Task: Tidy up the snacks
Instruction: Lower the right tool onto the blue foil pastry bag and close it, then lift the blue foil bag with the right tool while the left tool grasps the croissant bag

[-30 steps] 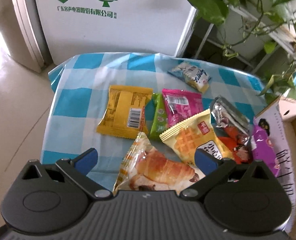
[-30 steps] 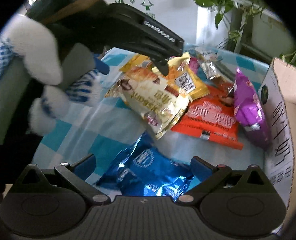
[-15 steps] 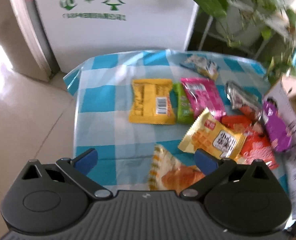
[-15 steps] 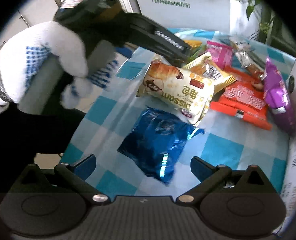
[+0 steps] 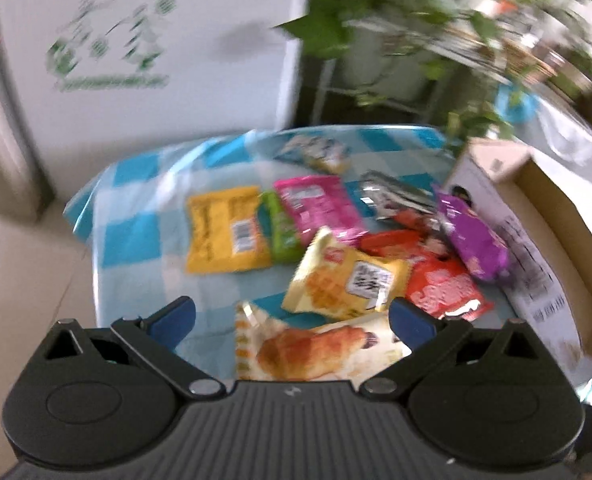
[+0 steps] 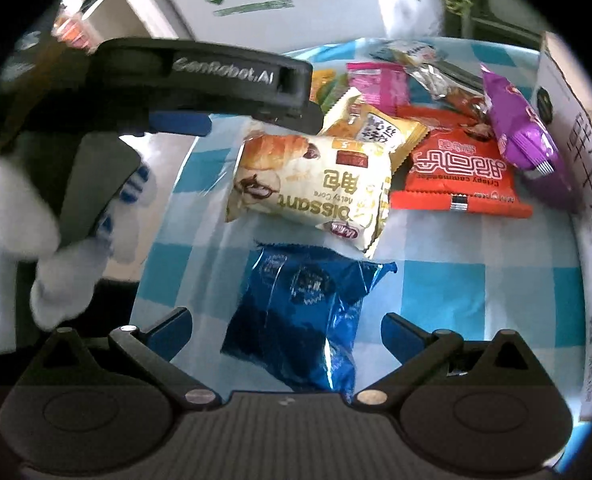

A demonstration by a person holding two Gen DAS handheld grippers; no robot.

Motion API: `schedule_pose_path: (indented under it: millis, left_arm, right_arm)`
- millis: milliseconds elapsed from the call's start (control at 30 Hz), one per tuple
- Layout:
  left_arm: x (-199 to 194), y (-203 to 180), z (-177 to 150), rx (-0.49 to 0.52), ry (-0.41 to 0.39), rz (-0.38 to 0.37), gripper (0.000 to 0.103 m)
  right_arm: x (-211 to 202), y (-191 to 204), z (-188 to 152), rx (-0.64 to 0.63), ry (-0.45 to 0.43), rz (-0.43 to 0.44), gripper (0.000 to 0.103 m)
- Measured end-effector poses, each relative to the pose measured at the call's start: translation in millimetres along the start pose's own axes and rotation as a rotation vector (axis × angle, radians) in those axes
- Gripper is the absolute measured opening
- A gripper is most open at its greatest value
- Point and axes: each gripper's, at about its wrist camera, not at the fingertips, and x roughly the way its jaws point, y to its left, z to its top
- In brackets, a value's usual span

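A dark blue foil pack (image 6: pixel 304 312) lies on the checked cloth, in the gap between the spread fingers of my open right gripper (image 6: pixel 286 330). Just beyond it sits a cream croissant pack (image 6: pixel 312 188), which also shows low between the fingers of my open left gripper (image 5: pixel 292 318). That gripper holds nothing. Past the croissant pack (image 5: pixel 316 352) lie a yellow waffle pack (image 5: pixel 344 280), a red pack (image 5: pixel 444 288), a purple pack (image 5: pixel 472 236), a pink pack (image 5: pixel 320 208) and an orange-yellow pack (image 5: pixel 224 236). The left wrist view is blurred.
An open cardboard box (image 5: pixel 536 208) stands along the cloth's right edge. A gloved hand (image 6: pixel 16 220) and the left tool's black housing (image 6: pixel 216 76) fill the left of the right wrist view. A white appliance (image 5: pixel 156 40) and plants (image 5: pixel 436 20) stand behind.
The left wrist view has swung right, bringing the box further into view. The croissant pack now lies flat on the cloth. My right gripper has come closer to the blue pack than half a second ago.
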Motion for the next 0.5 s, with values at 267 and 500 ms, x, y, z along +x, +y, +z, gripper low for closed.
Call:
schedule_pose_path:
  millis: [267,500]
  left_arm:
    - [-1.2,-1.1,-5.2,0.259,-0.022,-0.014,0.102]
    - [-13.7,-7.9,-25.2,0.47,-0.046,-0.043,0.102]
  right_arm:
    - [18.0,3.9,-1.4,0.017,0.006,-0.103,0.08]
    - [-3.5,-24.4,-8.0,0.059,0.003,-0.159,0.074]
